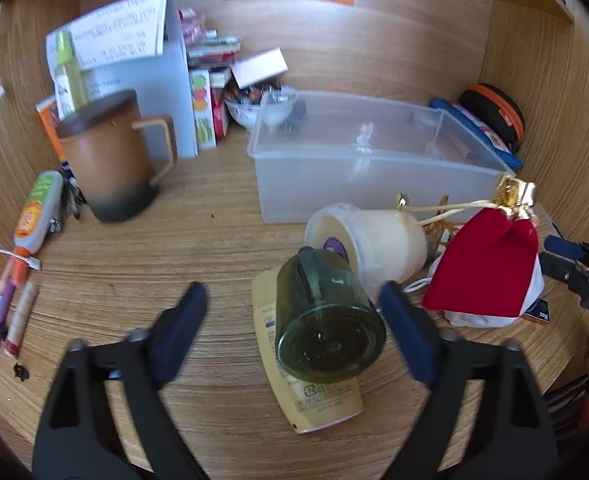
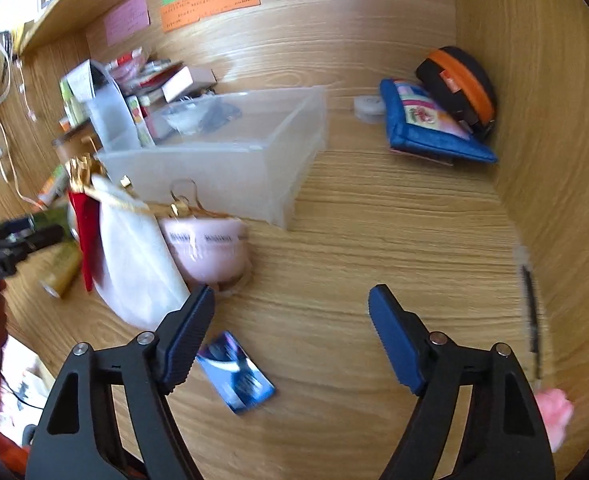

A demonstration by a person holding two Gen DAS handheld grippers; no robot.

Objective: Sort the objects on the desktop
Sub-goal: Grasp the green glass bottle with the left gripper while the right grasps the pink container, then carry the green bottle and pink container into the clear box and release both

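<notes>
A clear plastic bin (image 1: 358, 152) stands on the wooden desk; it also shows in the right wrist view (image 2: 222, 160). A dark green glass jar (image 1: 326, 320) lies on its side on a yellow tube (image 1: 310, 392). My left gripper (image 1: 294, 316) is open, its fingers spread wide with the jar between them near the right finger. Behind lie a cream tub (image 1: 378, 240) and a red and white pouch (image 1: 490, 272) with gold cord. My right gripper (image 2: 292, 320) is open and empty over bare desk, beside a blue card (image 2: 236, 376).
A brown lidded mug (image 1: 110, 156), pens and a glue tube (image 1: 34, 212) are at the left. Boxes and papers (image 1: 134, 64) stand at the back. A blue pouch (image 2: 430, 128) and black-orange case (image 2: 458, 84) sit in the right corner. A pink tub (image 2: 210, 252) lies by the white pouch (image 2: 134, 264).
</notes>
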